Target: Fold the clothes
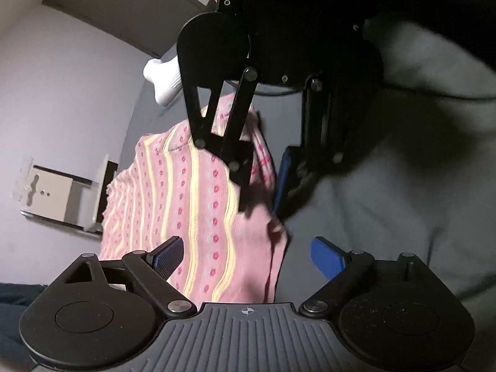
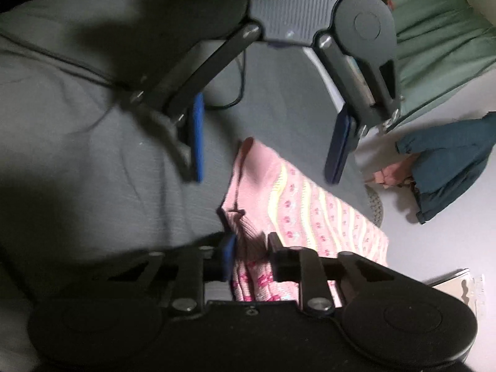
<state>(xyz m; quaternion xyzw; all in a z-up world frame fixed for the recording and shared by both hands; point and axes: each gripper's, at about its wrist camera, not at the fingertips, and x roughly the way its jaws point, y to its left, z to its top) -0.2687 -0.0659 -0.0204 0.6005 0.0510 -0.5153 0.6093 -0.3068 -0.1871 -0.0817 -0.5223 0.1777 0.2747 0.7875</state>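
Here the right gripper (image 2: 249,259) pinches a bunched edge of the pink patterned garment (image 1: 192,204), its fingers closed on the cloth. The left gripper (image 1: 245,255) stands spread wide just over the same garment, holding nothing. The garment lies on the grey bedding (image 1: 387,204), one side hanging off the edge. With only one pinch on soft knit, a pull could drag the whole piece off. Beyond the garment lie a white sock (image 1: 162,79), a dark blue cloth (image 2: 449,164) on the pale floor (image 2: 434,241) and a cabinet (image 1: 117,3).
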